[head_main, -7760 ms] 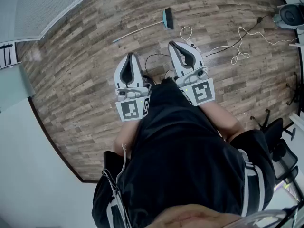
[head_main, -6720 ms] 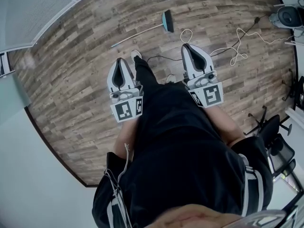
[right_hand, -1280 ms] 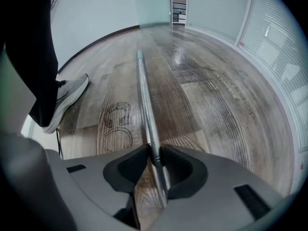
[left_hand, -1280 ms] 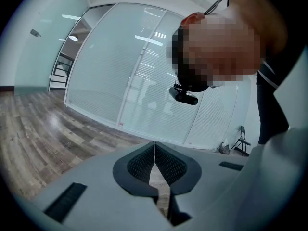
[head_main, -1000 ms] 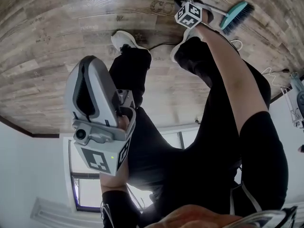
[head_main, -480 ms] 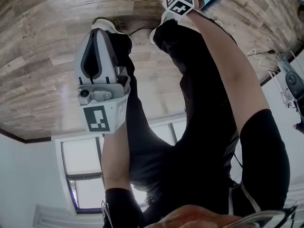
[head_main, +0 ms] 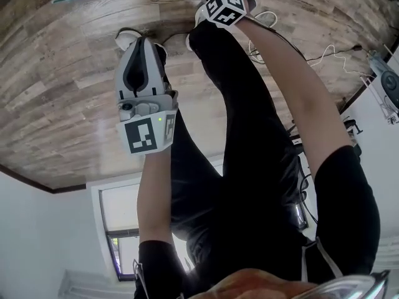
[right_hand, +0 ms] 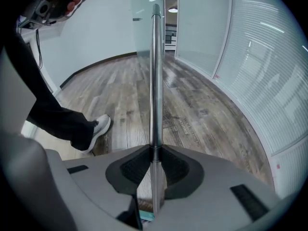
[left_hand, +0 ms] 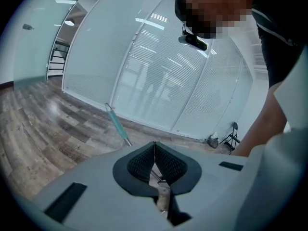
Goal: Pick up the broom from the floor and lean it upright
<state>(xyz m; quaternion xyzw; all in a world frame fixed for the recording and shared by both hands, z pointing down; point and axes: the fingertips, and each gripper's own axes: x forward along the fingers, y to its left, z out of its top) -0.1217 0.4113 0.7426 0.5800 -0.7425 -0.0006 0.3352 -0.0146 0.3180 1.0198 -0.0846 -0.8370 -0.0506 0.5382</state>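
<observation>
The person is bending steeply forward. The right arm [head_main: 293, 98] is stretching straight down towards the wood floor [head_main: 56, 104] and is ending at the top edge of the head view, where little more than the marker cube [head_main: 224, 5] of its tool is showing. The right gripper [right_hand: 154, 149] is pointing steeply downward and is pinching the broom [right_hand: 155, 76] by its bare metal pole, with both pads pressing on it. In the right gripper view the pole is running straight away from the jaws, and its far end is standing up off the boards. A white shoe [right_hand: 98, 127] is planted off to the left of it. A teal sliver just under the jaws is probably the broom's head, but too little of it is showing to be sure.

The left arm [head_main: 153, 192] is hanging bent, nearer the body. The left gripper [left_hand: 154, 144] is tilting gently downward, its jaws pressed together at the tips with nothing between them. Beyond those tips, the teal grip [left_hand: 114, 120] at the far end of the broom's pole is slanting up in front of a glass wall [left_hand: 159, 66] with blinds behind it.

In the head view the top edge is cutting off most of the broom, leaving only a strip of pole and grip along the frame. White cables [head_main: 324, 52] are lying loose on the floor to the right. A dark folded frame [left_hand: 232, 134] is standing by the wall, too small to identify.
</observation>
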